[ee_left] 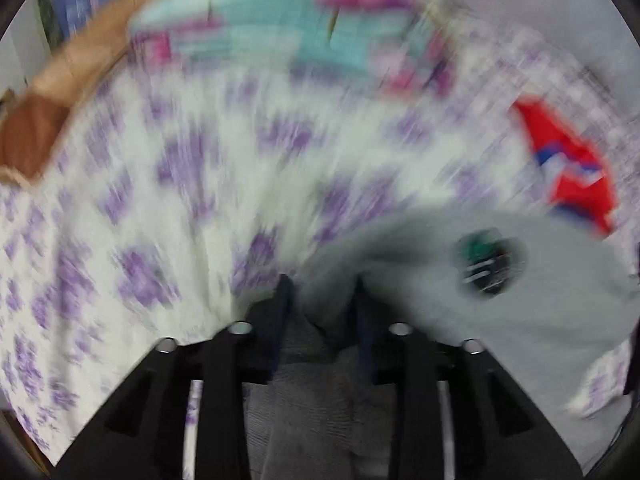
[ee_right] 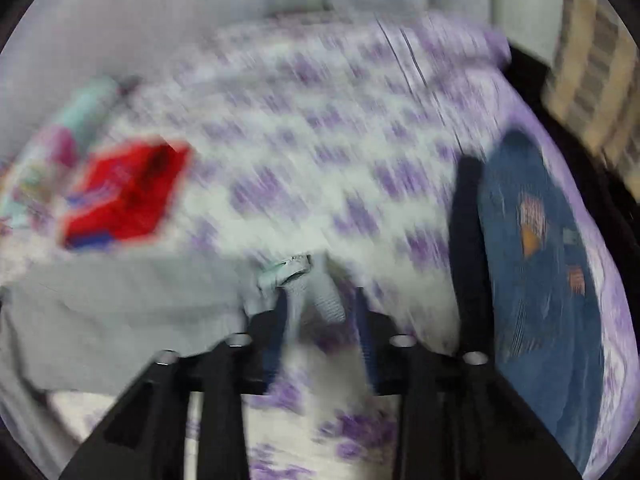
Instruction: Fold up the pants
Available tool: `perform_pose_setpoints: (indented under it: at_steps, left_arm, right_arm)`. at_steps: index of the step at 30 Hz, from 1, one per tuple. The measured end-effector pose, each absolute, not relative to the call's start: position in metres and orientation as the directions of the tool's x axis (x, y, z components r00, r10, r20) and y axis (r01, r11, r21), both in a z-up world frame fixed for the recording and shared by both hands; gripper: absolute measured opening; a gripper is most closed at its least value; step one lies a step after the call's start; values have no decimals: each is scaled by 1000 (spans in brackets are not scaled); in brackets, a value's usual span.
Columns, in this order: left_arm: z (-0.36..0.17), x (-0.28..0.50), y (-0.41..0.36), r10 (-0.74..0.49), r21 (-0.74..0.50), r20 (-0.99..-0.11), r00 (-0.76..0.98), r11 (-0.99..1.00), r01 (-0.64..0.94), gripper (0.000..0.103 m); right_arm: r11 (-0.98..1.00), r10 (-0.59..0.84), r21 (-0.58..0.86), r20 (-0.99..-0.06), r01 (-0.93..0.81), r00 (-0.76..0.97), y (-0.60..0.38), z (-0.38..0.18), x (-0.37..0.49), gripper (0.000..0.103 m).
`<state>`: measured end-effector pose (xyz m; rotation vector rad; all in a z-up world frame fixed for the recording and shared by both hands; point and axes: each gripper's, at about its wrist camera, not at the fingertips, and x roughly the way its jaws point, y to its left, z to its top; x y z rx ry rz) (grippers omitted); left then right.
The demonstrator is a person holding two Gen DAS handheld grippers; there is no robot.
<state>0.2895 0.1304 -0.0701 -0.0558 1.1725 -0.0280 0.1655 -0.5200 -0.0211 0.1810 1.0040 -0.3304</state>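
Note:
Both views are blurred by motion. The grey pants (ee_left: 500,312) lie on a bed with a white sheet with purple flowers (ee_left: 160,200). They carry a dark round patch (ee_left: 490,264). My left gripper (ee_left: 322,292) is shut on a fold of the grey pants, which bunches between its fingers. In the right wrist view the grey pants (ee_right: 120,312) spread to the left. My right gripper (ee_right: 320,296) is shut on a corner of the grey cloth, which stands up between its fingers.
A folded red garment (ee_left: 572,172) lies on the bed beyond the pants; it also shows in the right wrist view (ee_right: 128,196). A teal and pink bundle (ee_left: 288,28) lies at the far side. Folded blue jeans (ee_right: 536,264) lie at the right.

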Motion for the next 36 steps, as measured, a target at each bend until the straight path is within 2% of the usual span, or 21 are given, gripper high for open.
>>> perform_pose_setpoints:
  at_steps: [1,2,3,4,6,9,13,15,17,22,23,24,25,26,27,28,29,32,34,36]
  left_arm:
    - [-69,287,137,-67,-78,-910,410,997,-10,46]
    - [-64,284,142,-70,-87,-904,421,996,-21,58]
    - [-57,280,149,-69,-94,-900,430,995,-37,64]
    - [-44,273,158,-89,-121,-886,454,992,-42,68]
    - [-21,255,170,-119,-151,-864,490,988,-27,70]
    - [11,209,175,-100,-117,-836,539,993,2,73]
    - [22,115,169,-112,-90,-811,574,994,67,79]
    - [16,81,164,-125,-100,-809,574,992,75,83]
    - [-2,61,155,-135,-112,-820,556,991,75,83]
    - [-51,79,141,-211,-223,-843,494,974,37,83]
    - [-59,86,140,-209,-230,-847,488,973,18,77]
    - [-68,95,142,-221,-257,-852,475,966,-13,67]
    - [-74,95,144,-262,-311,-849,459,950,-31,45]
    - [-73,95,145,-292,-351,-839,460,935,-45,31]
    - [-62,91,145,-282,-343,-825,491,938,-38,26]
    - [-52,85,142,-263,-319,-814,517,947,-21,23]
    - [-40,76,141,-237,-289,-802,548,957,-10,23]
    - [-10,46,147,-207,-256,-768,606,967,5,19]
    - [-5,29,154,-171,-224,-770,615,975,-10,19]
    - [-19,27,162,-147,-206,-799,583,978,-35,20]
  right_arm:
    - [924,-221,-29,-853,381,473,-525,-27,160,44]
    - [912,-248,-38,-843,407,477,-531,-26,152,56]
    - [900,-279,-48,-826,433,489,-536,-24,142,65]
    - [885,-320,-65,-803,460,502,-540,-16,133,77]
    - [864,-403,-116,-744,490,534,-543,6,111,79]
    - [903,-330,-61,-732,426,596,-537,36,70,79]
    - [920,-262,16,-717,391,646,-521,49,-7,95]
    - [916,-232,63,-721,395,653,-511,38,-47,99]
    - [910,-206,96,-740,403,641,-505,21,-74,100]
    - [880,-141,154,-820,450,555,-494,-46,-105,100]
    - [881,-143,144,-828,451,542,-492,-56,-106,94]
    - [892,-172,109,-817,439,551,-485,-61,-107,84]
    - [914,-153,105,-805,392,573,-480,-63,-105,50]
    - [918,-137,111,-811,380,568,-478,-63,-103,47]
    - [916,-139,119,-802,384,581,-480,-57,-105,44]
    - [920,-127,132,-792,370,598,-481,-50,-107,10]
    - [929,-82,169,-774,329,628,-482,-42,-109,10]
    - [938,-69,176,-749,298,660,-480,-20,-119,11]
    - [945,-58,166,-763,282,643,-474,-23,-121,13]
    - [948,-41,145,-827,283,560,-468,-50,-113,24]
